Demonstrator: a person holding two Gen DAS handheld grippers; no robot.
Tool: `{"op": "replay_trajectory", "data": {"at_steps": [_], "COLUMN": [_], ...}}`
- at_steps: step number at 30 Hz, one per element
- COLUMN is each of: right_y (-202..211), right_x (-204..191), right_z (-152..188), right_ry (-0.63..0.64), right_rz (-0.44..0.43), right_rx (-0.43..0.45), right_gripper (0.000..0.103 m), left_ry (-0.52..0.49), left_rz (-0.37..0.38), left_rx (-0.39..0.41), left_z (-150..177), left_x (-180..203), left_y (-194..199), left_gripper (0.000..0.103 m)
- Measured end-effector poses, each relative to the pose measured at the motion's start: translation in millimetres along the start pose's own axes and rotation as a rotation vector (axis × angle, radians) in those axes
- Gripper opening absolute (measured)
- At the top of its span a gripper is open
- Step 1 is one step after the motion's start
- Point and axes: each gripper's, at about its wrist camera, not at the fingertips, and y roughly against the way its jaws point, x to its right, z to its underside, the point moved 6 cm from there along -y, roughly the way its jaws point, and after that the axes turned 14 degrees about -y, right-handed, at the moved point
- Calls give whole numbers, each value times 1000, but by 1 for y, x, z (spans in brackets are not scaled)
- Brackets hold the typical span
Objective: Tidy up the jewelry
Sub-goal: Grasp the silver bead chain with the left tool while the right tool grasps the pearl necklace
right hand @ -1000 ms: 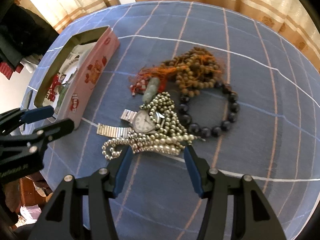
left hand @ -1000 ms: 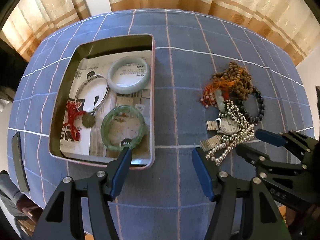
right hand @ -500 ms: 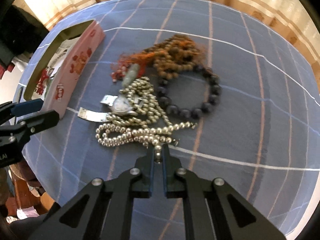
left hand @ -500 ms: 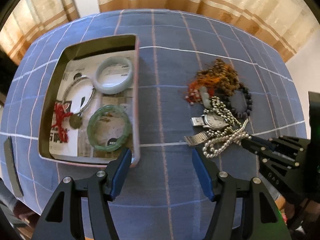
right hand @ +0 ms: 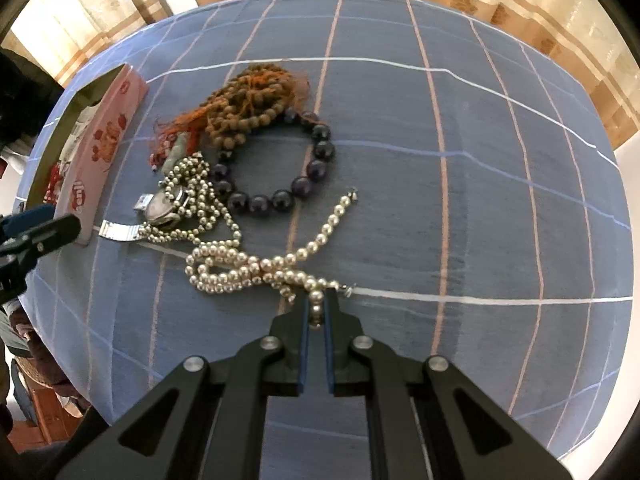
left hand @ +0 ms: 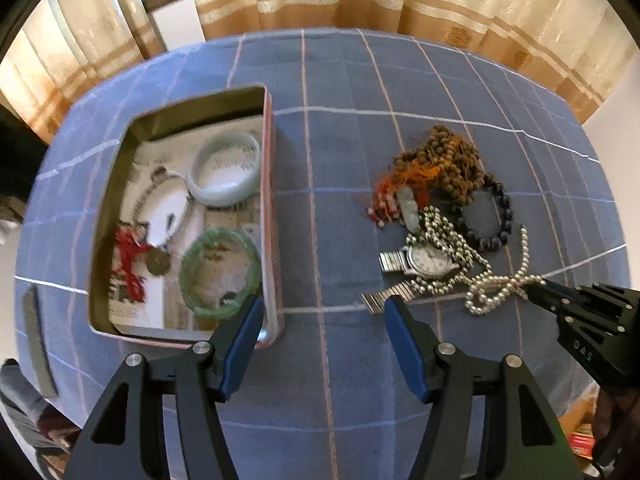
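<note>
R hand-held gripper (right hand: 316, 312) clenched on pearl necklace (right hand: 240, 268), near side of bench (right hand: 480, 200).
L hand-held gripper (left hand: 322, 320) released by tin (left hand: 269, 200). Risk: strand looks tangled w/ watch (left hand: 430, 260) + bead chain, lifting may drag them.

"DAS" on the right gripper (left hand: 538, 291) body

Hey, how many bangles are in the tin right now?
3. A pale bangle lies at the tin's far right, a thin silver bangle overlaps its left, and a green bangle sits near the front. The near wall may hide more.
</note>
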Motion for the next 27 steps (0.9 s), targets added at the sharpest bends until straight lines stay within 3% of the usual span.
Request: {"op": "replay_trajectory", "data": {"at_steps": [4, 9, 14, 16, 24, 25, 26, 27], "right_y": [0, -4, 2, 6, 7, 7, 5, 4], "right_x": [0, 2, 15, 16, 22, 21, 17, 15], "right_z": [3, -3, -12, -13, -16, -16, -18, -20], "right_ry": [-7, -29, -63, -70, -69, -67, -66, -64], "right_rz": [-16, -40, -61, -64, -60, -63, -65, -70], "right_rx": [1, 8, 10, 17, 22, 23, 22, 21], "right_gripper": [9, 15, 43, 47, 47, 47, 47, 47], "left_ry": [6, 3, -18, -35, -84, -91, -101, -113], "left_rz": [-59, 61, 169, 173, 169, 166, 161, 151], "left_rx": [37, 47, 21, 11, -9, -14, -21, -34], "left_z": [-8, -22, -32, -36, -53, -55, -56, -56], "left_x": [-1, 15, 43, 52, 73, 75, 77, 78], "left_y": [11, 6, -18, -25, -48, -50, -54, -57], "left_gripper": [63, 63, 63, 63, 63, 61, 48, 44]}}
